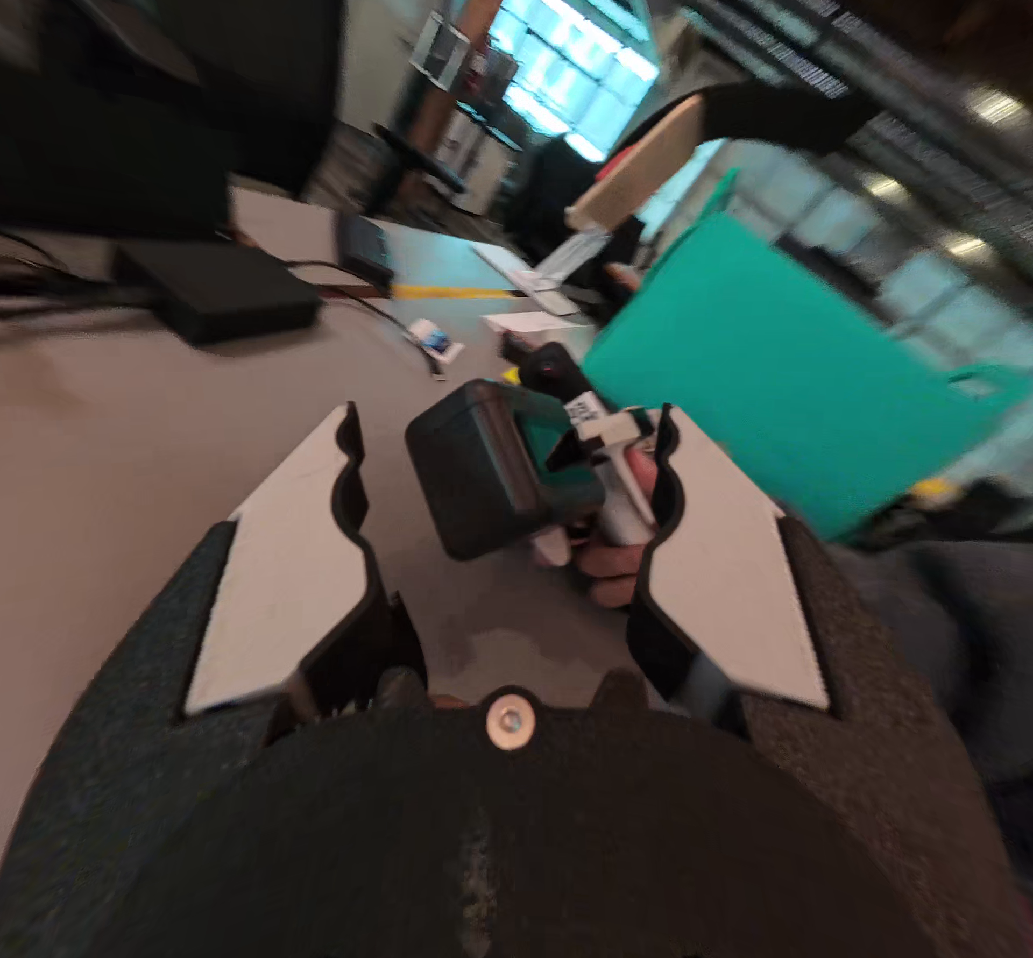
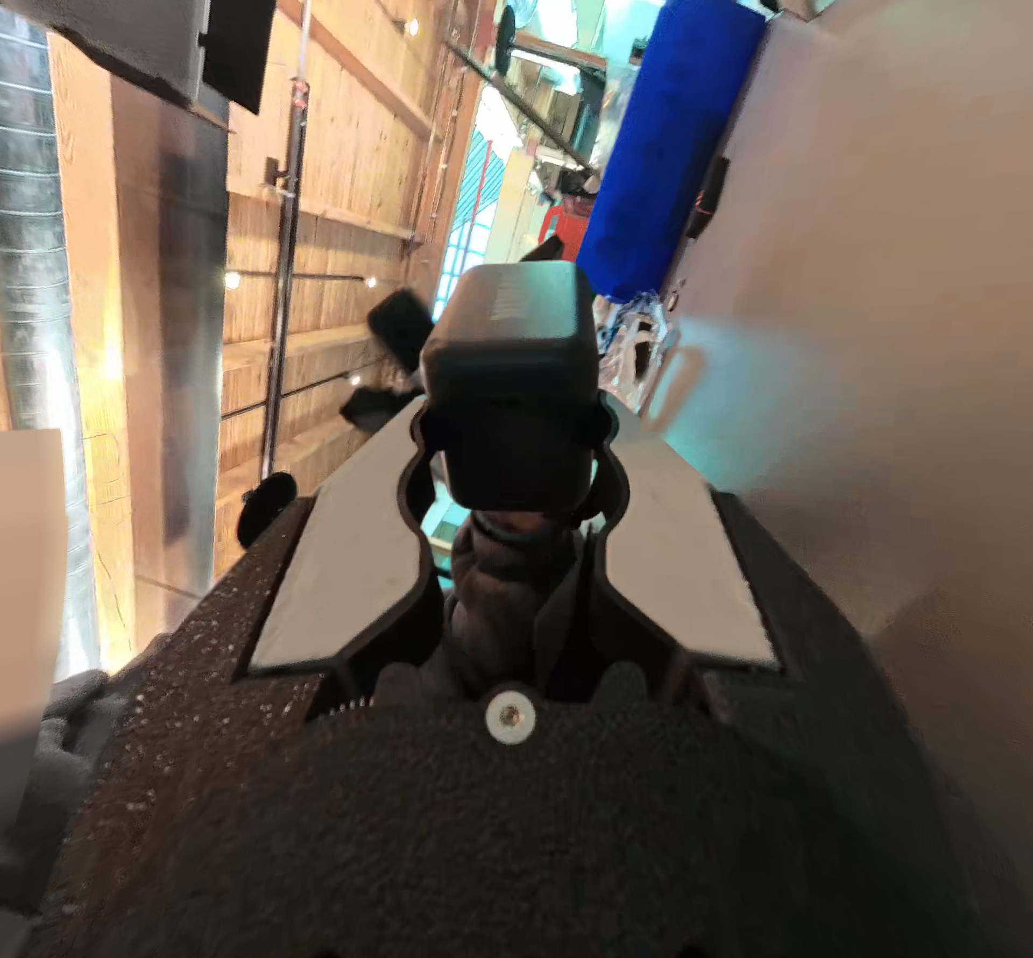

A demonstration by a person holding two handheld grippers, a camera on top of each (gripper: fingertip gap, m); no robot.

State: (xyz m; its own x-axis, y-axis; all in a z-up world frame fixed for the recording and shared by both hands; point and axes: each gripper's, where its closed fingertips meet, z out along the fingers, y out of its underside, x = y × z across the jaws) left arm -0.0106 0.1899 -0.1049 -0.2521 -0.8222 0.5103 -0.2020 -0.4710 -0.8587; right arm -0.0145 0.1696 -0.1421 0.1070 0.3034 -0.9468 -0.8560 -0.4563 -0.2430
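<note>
While the left claw (image 1: 506,462) hangs with its jaws spread wide and nothing between them, the right claw (image 2: 511,428) is clamped on one dark, round-cornered block (image 2: 506,372), gripped near the fingertips so that most of the block juts out past them. The left wrist view shows the same block (image 1: 475,467) from the side, held up off the grey worktop (image 1: 167,428) in the gap ahead of the empty left claw, close to its right finger. Seen there, the block is pinched across its narrow sides, which probably keeps its broad faces free; a hand (image 1: 609,568) shows just beneath it, on the handle of the right tool.

Both views are blurred, so fine detail is lost. One flat black box (image 1: 218,288) lies toward the far left edge of the worktop with a cable trailing from it. One small white-and-blue packet (image 1: 433,336) lies near the worktop's middle, and one white paper slip (image 1: 531,321) lies just beyond, apart from the packet. One yellow strip (image 1: 453,291) runs along the far side. One large teal panel (image 1: 782,383) stands tilted at the right, behind the right tool, seemingly propped or held at an angle; what supports it cannot be told. In the right wrist view one blue cylinder (image 2: 665,149) stands in the background, well apart from the held block.
</note>
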